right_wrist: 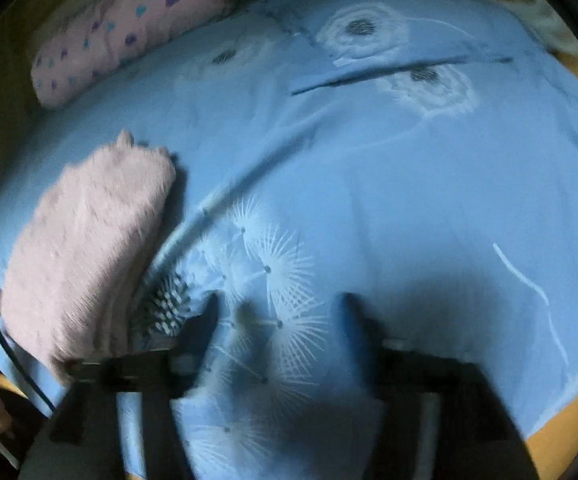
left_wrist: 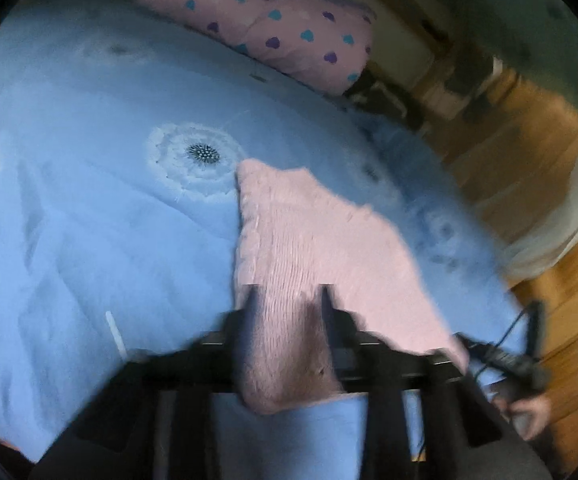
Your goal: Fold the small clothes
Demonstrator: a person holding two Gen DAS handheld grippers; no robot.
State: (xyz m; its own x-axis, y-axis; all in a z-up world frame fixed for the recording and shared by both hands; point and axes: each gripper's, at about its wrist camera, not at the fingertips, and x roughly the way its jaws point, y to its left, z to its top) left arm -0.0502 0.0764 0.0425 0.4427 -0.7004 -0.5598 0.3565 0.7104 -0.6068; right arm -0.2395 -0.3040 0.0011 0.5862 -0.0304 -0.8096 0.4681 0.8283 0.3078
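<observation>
With your left gripper (left_wrist: 289,294) part-open astride the pink knit (left_wrist: 317,236) on the bed (left_wrist: 89,200), seemingly just released, your empty wide-open right gripper (right_wrist: 281,304) needs another garment.

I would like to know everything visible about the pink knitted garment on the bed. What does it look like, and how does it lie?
The pale pink knitted garment is small, soft and fuzzy, with ribbed rows of stitches. It lies folded on the light blue bedcover with white dandelion prints, near the bed's edge. Its near end passes between the two black fingers of the left tongs, which stand slightly apart; whether they press it is unclear. The right tongs are open over the bare bedcover, beside the garment and not touching it.
</observation>
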